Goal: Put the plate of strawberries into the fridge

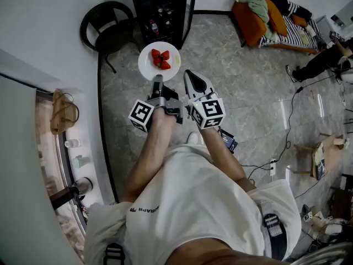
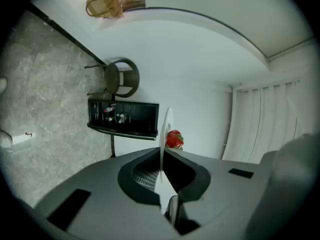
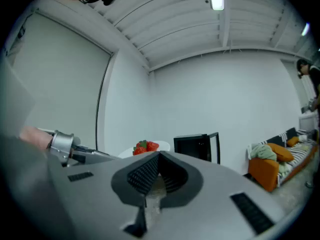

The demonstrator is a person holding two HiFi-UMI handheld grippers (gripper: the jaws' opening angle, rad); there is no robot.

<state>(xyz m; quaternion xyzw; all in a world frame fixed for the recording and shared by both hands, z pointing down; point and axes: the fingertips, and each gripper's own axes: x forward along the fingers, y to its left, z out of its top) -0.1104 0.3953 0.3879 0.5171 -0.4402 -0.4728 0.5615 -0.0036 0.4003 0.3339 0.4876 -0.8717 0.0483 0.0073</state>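
Left gripper (image 1: 158, 83) pinches the near rim of the plate (image 1: 146, 65): probably stiff, slick, breakable, with loose strawberries (image 1: 160, 58) likely to roll if tilted. Right gripper (image 1: 192, 77) has its jaws together, empty

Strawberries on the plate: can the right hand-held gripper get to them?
Probably yes. The right hand-held gripper sits just beside the plate, empty, with nothing between it and the strawberries.

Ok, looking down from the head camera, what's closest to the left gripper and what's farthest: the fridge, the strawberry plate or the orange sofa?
1. The plate of strawberries: its edge is clamped in the left gripper, just ahead.
2. The black fridge: straight ahead, past the plate, at the wall.
3. The orange sofa: far off to the right.
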